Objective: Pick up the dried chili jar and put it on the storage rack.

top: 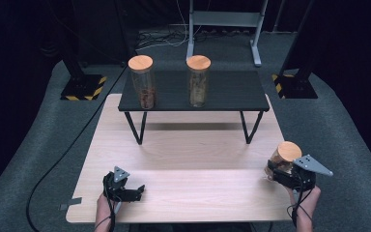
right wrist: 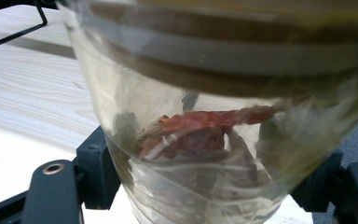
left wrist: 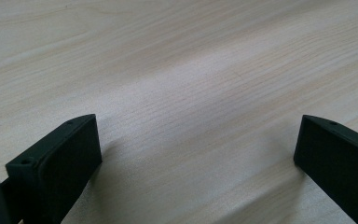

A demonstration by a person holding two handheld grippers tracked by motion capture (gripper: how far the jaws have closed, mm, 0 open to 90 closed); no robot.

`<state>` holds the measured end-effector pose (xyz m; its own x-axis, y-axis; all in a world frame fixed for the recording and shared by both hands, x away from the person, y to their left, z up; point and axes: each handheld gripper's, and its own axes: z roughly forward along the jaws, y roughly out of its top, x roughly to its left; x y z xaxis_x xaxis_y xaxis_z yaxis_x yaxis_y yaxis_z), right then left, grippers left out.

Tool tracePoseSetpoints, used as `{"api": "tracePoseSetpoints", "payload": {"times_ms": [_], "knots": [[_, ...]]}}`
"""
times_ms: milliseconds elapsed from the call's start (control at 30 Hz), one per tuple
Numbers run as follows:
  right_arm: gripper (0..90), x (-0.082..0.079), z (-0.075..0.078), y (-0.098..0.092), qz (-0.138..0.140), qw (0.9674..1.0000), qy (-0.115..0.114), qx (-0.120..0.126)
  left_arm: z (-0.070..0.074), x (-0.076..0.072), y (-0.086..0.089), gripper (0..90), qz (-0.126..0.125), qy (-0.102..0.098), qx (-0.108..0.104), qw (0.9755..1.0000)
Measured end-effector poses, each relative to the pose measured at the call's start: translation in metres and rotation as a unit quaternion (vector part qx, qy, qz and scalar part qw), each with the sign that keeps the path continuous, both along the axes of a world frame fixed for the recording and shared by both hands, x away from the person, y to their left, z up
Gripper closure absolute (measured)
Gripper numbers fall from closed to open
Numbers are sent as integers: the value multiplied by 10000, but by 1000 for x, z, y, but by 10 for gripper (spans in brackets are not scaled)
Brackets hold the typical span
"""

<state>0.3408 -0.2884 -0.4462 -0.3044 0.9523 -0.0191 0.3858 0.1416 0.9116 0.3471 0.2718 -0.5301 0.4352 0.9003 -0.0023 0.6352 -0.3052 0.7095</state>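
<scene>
High view: wood tabletop (top: 183,159) w/ a small black shelf (top: 222,92) standing at its far edge. Two glass jars w/ wood lids stand upright on the shelf, left jar (top: 142,82) near the shelf's left end, mid jar (top: 198,81) approx. at its centre, well apart from each other. A third jar (top: 284,159) sits at the tabletop's right edge, near the front right corner, tilted so its lid leans toward the far left. Right tongs (top: 276,170) are at its body; left tongs (top: 136,192) are near the front left corner, low over bare wood, w/ nothing close by.

Right gripper view adds what the high view can't: third jar (right wrist: 214,116) close up, glass wall pinched betw. the two black jaws, one at each lower side, pads pressed on the glass. Reddish-brown dried stuff (right wrist: 191,135) lies inside; the lid's band runs across the top. Shelf leg shows at top left.

Left gripper view: left tongs (left wrist: 198,149) spread wide, bare wood grain betw. them, nothing held or touched.

So: third jar is in the right tongs, well apart from the left tongs, which are across the tabletop's front edge.
</scene>
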Motion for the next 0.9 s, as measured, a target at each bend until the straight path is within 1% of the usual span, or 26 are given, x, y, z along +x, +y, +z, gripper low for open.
{"api": "tracePoseSetpoints", "payload": {"times_ms": [367,500,900], "knots": [[247,2,8,1,72,10000,-13,33,0,0,0,0,-2,0,4,10000],[246,3,11,3,99,9999,-16,-8,0,0,0,0,-1,1,1,10000],[247,7,21,5,185,9998,-10,-21,0,0,0,0,-2,1,2,10000]]}}
